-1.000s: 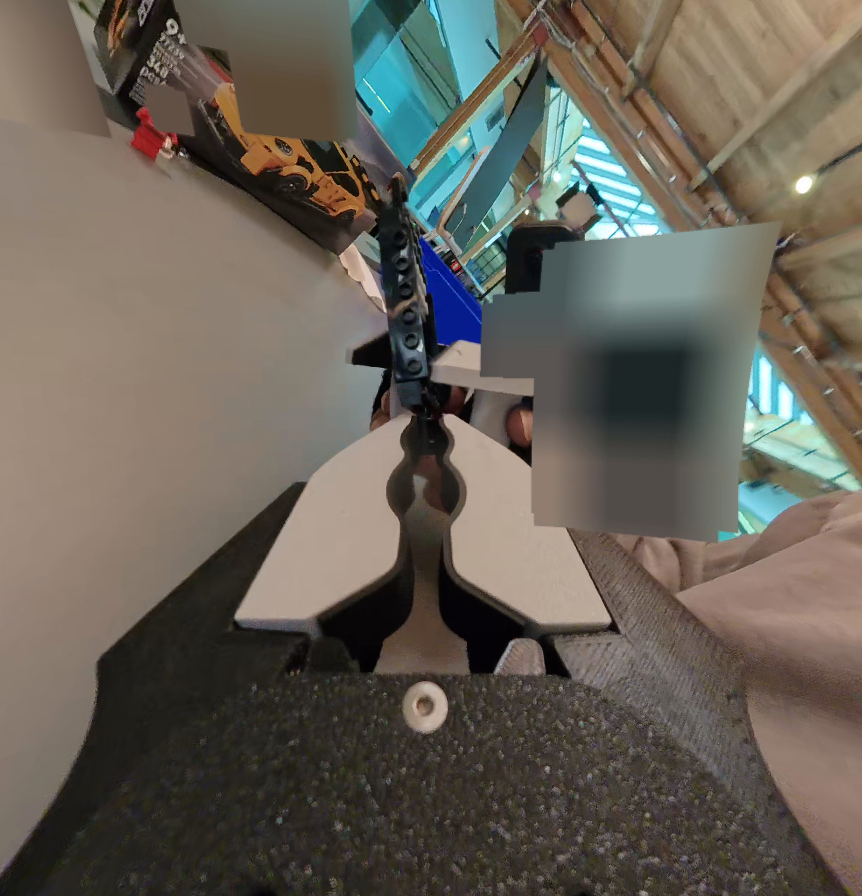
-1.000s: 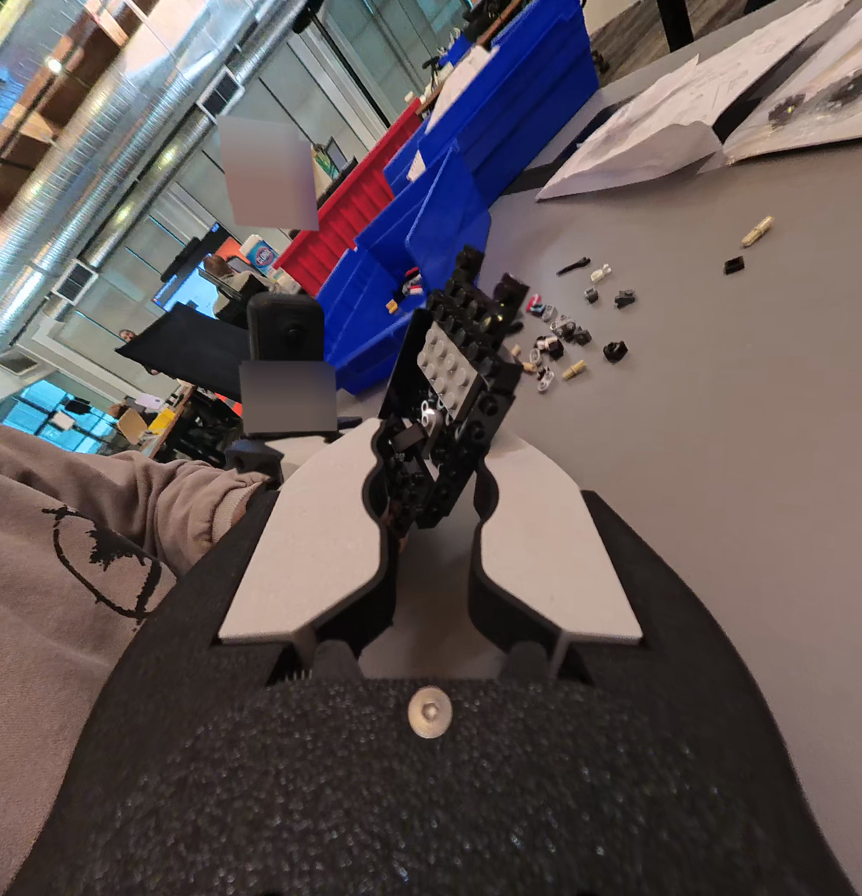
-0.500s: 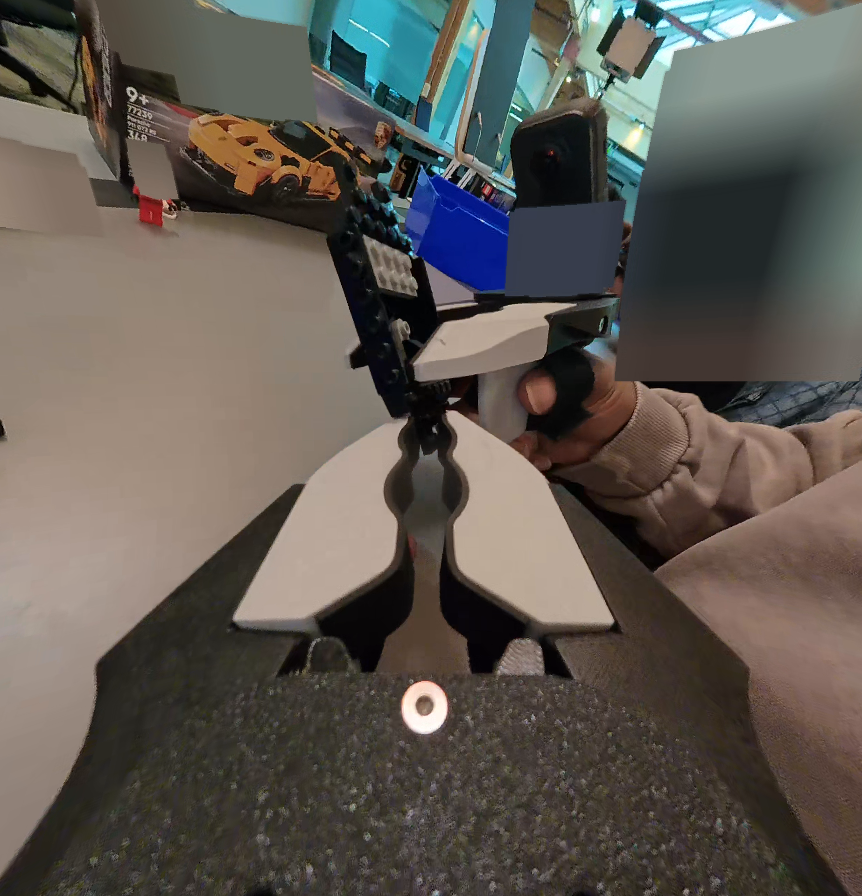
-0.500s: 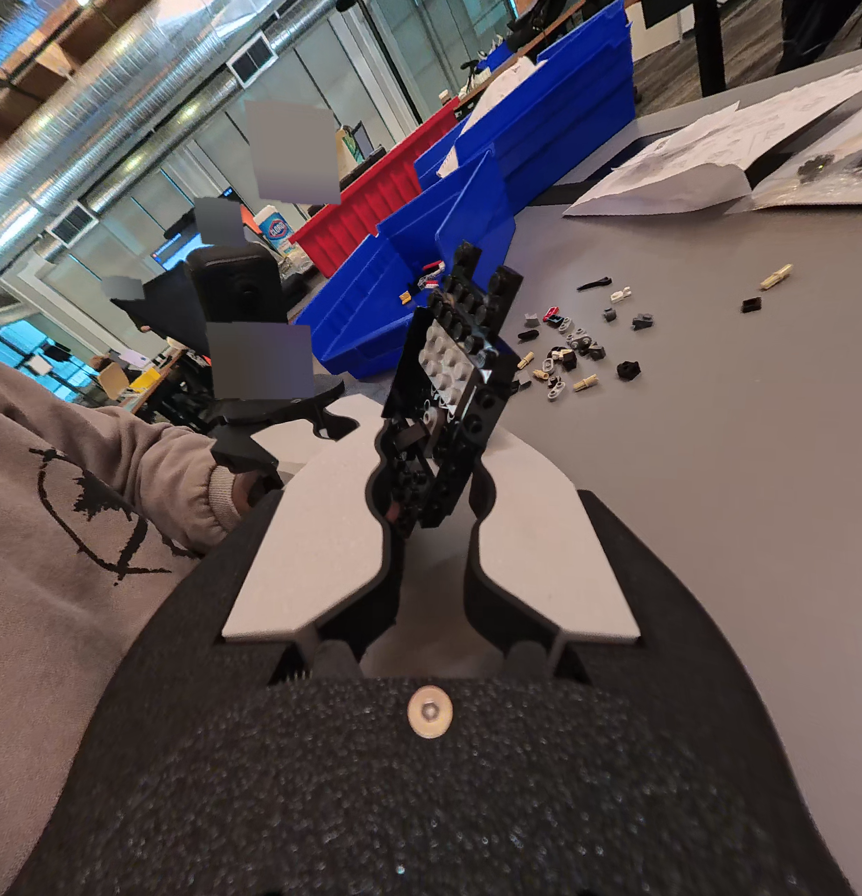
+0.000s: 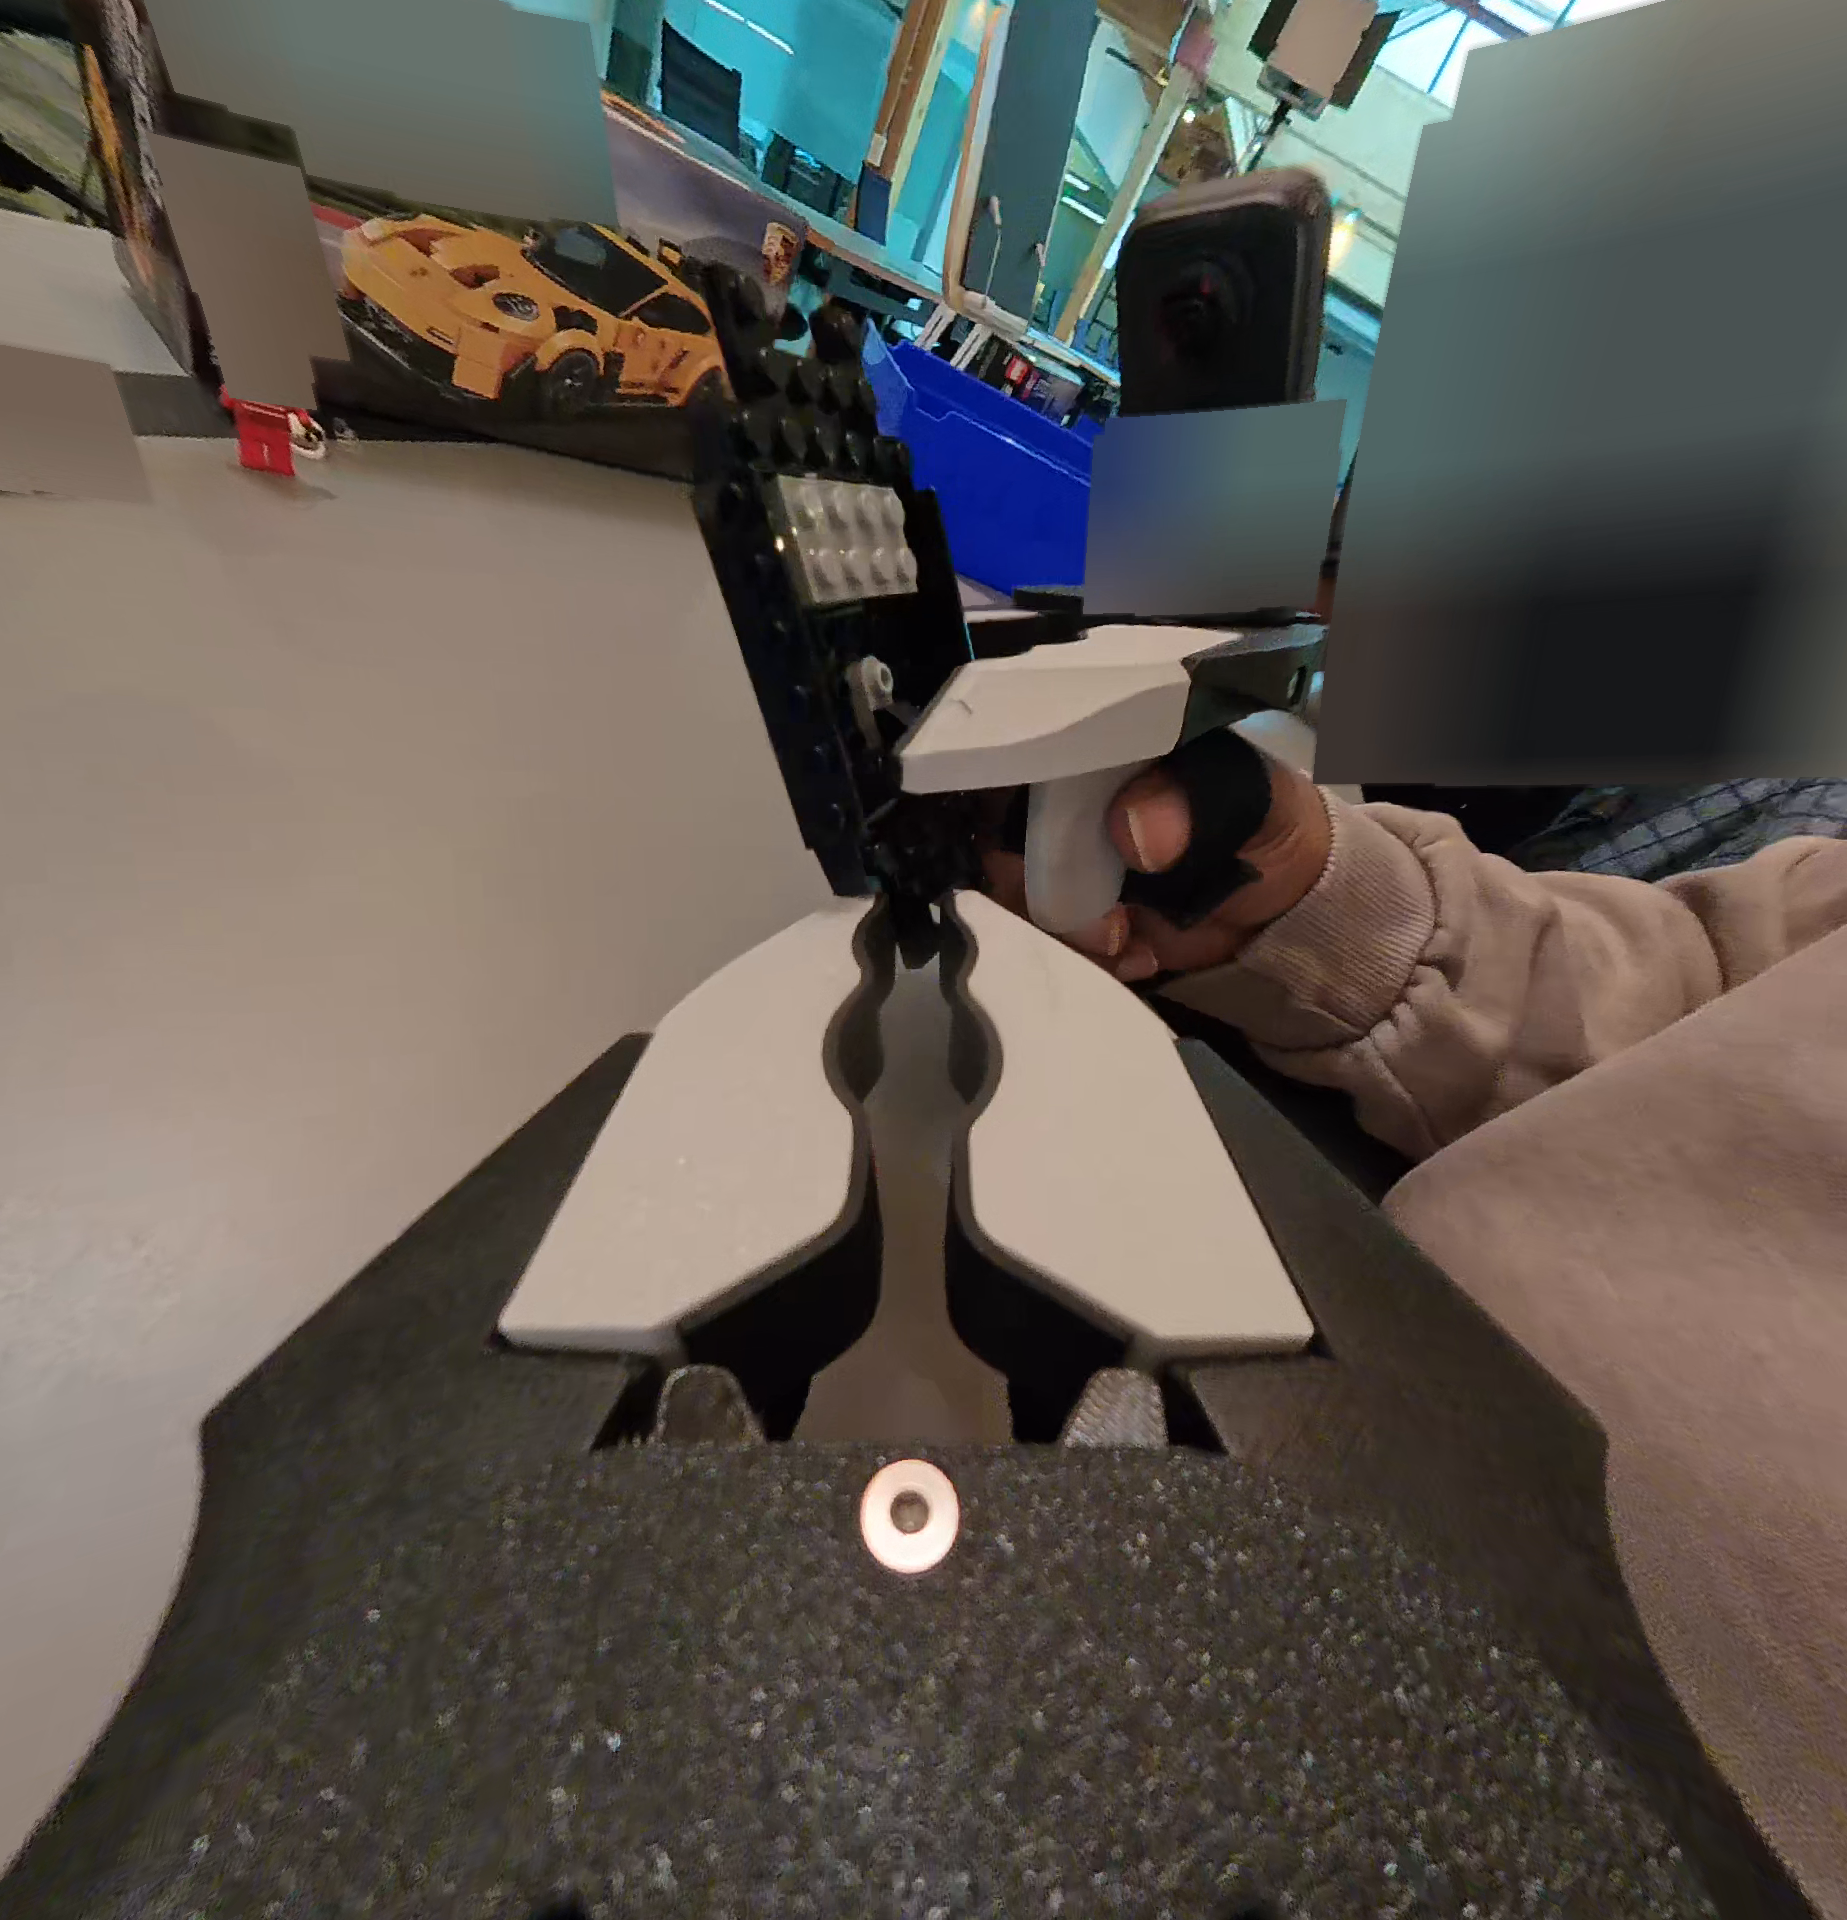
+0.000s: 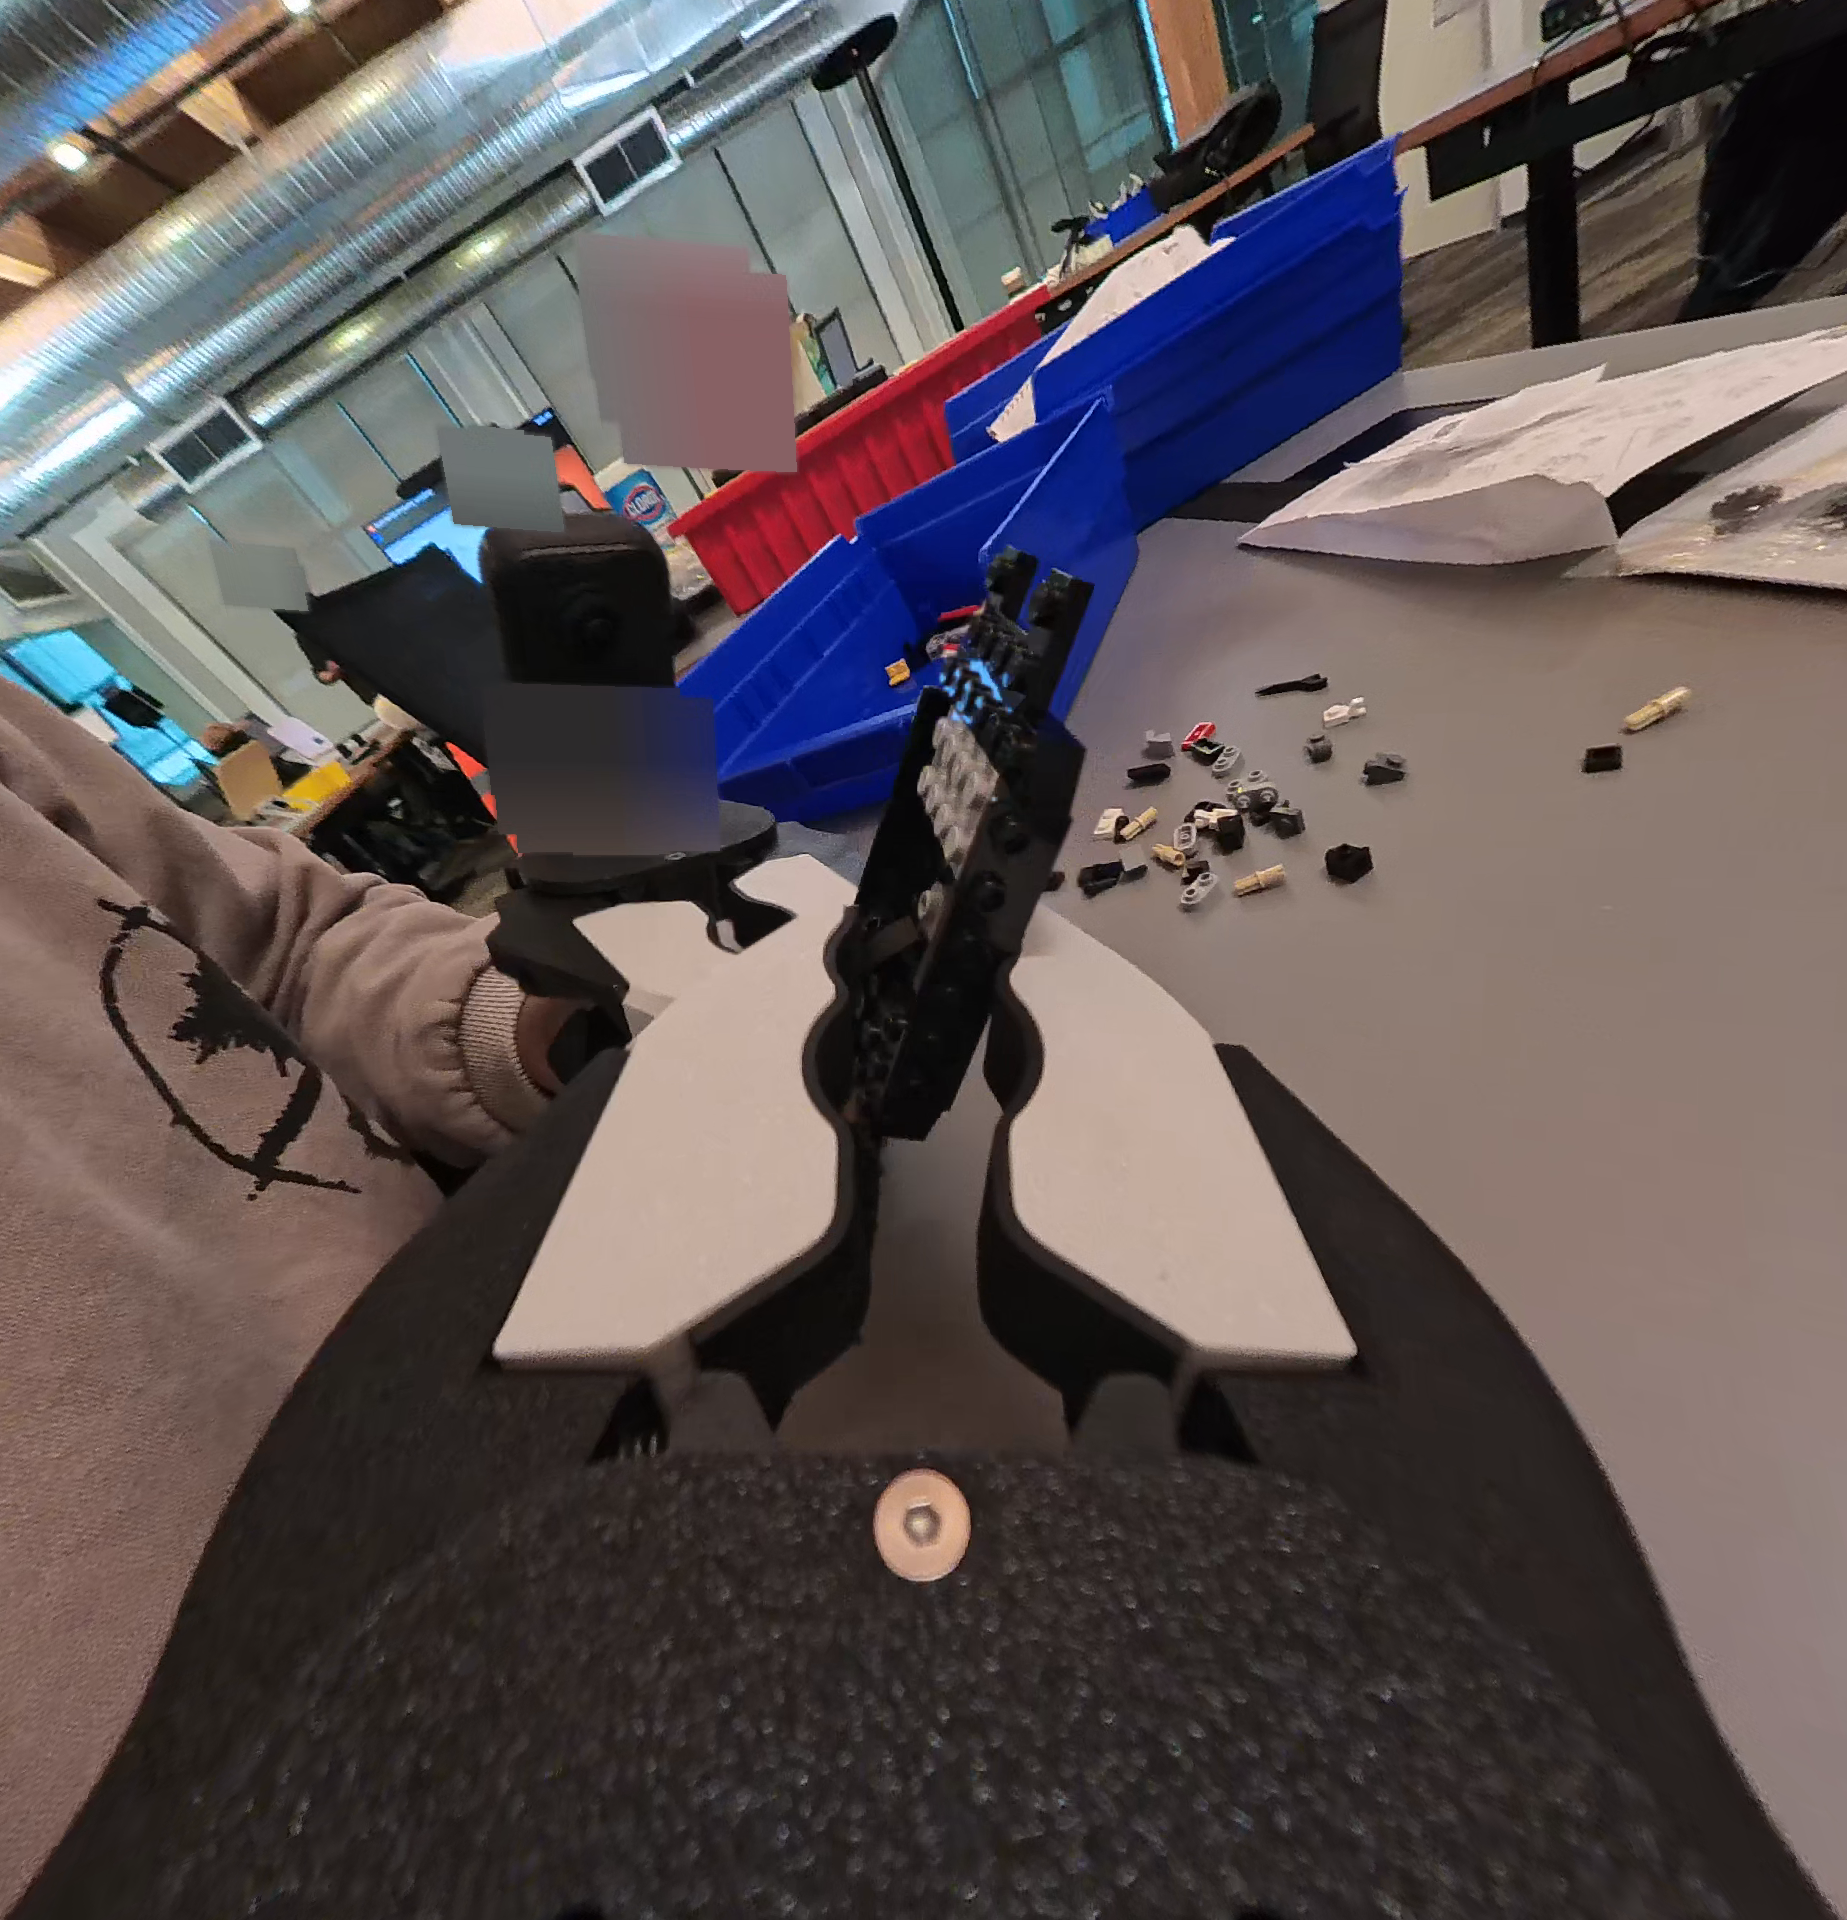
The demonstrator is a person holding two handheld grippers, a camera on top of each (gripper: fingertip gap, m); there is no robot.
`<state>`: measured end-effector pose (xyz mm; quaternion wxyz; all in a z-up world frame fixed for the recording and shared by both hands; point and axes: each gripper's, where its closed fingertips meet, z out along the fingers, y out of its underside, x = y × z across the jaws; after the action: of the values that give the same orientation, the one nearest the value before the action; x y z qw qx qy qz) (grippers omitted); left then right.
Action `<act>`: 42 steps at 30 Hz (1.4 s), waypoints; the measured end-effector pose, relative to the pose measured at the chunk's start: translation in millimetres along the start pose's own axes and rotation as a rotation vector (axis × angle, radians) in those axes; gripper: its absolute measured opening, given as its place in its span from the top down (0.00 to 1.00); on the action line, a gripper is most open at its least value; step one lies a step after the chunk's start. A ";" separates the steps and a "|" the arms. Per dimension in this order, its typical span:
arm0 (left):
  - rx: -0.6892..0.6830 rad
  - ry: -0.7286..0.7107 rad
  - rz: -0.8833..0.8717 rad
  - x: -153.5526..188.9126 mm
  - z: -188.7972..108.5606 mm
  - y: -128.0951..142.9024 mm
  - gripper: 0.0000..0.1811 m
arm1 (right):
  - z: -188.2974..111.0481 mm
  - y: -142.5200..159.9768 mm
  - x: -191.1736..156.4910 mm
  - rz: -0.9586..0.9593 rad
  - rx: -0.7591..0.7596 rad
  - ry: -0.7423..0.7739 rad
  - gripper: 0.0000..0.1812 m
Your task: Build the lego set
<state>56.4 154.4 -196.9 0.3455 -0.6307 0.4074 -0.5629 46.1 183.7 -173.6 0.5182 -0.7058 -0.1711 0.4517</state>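
Observation:
A black lego assembly with a light grey studded plate stands tilted above the grey table. My left gripper is shut on a small black part at the assembly's lower end. My right gripper is shut on the same assembly, gripping its lower half across the width. In the left wrist view a right gripper finger reaches in from the right, held by a hand. In the right wrist view the left gripper's white fingers show at the left of the assembly.
A lego box with a yellow car picture stands at the table's far side, with a small red piece beside it. Blue bins and a red bin stand behind. Loose small pieces and an open instruction booklet lie to the right. My left and right fingertips are right by each other.
Both grippers have turned together with the assembly. Its studded face now shows to the left wrist view and turns more edge-on in the right wrist view. Both grips hold.

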 end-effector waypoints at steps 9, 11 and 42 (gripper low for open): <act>0.045 0.117 -0.156 0.9 -6.6 -11.3 0.96 | -2.5 -2.5 -6.6 0.098 0.019 -0.092 0.91; 0.040 0.109 -0.123 1.4 -7.0 -11.7 0.96 | -2.8 -2.8 -7.6 0.100 0.015 -0.100 0.91; 0.026 0.251 -0.656 -0.4 5.0 -10.9 0.97 | -13.7 -10.1 22.4 0.169 0.046 0.038 0.82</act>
<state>62.8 159.4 -187.9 0.1014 -0.6493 0.2152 -0.7224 71.5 195.8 -174.3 0.4973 -0.7141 -0.0907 0.4842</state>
